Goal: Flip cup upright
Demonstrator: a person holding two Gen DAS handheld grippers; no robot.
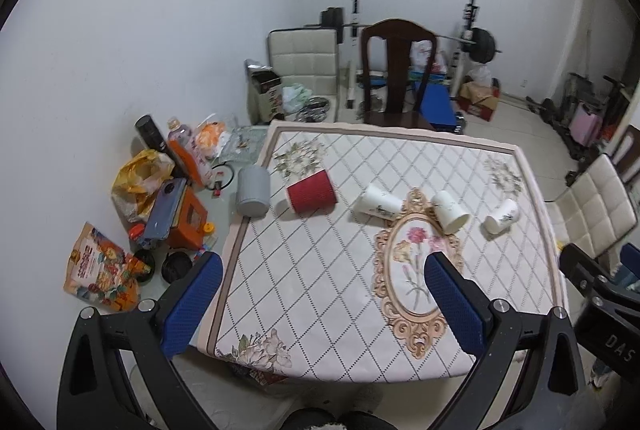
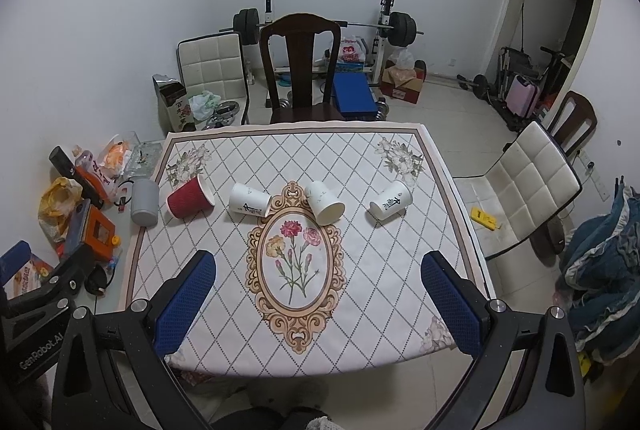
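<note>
Several cups lie on their sides in a row across the table [image 1: 320,290] [image 2: 360,270]: a grey cup [image 1: 253,191] [image 2: 144,201] at the left edge, a red ribbed cup [image 1: 311,191] [image 2: 189,197], and three white paper cups [image 1: 379,202] [image 1: 450,211] [image 1: 501,215], also in the right wrist view [image 2: 249,200] [image 2: 324,201] [image 2: 390,200]. My left gripper [image 1: 322,268] is open and empty, held high above the near part of the table. My right gripper [image 2: 318,266] is open and empty, also well short of the cups.
A dark wooden chair [image 2: 300,66] stands at the table's far side. A white padded chair [image 2: 524,190] stands to the right. Bags, bottles and an orange box [image 1: 188,218] crowd the surface left of the table. A weight bench [image 2: 356,94] stands behind.
</note>
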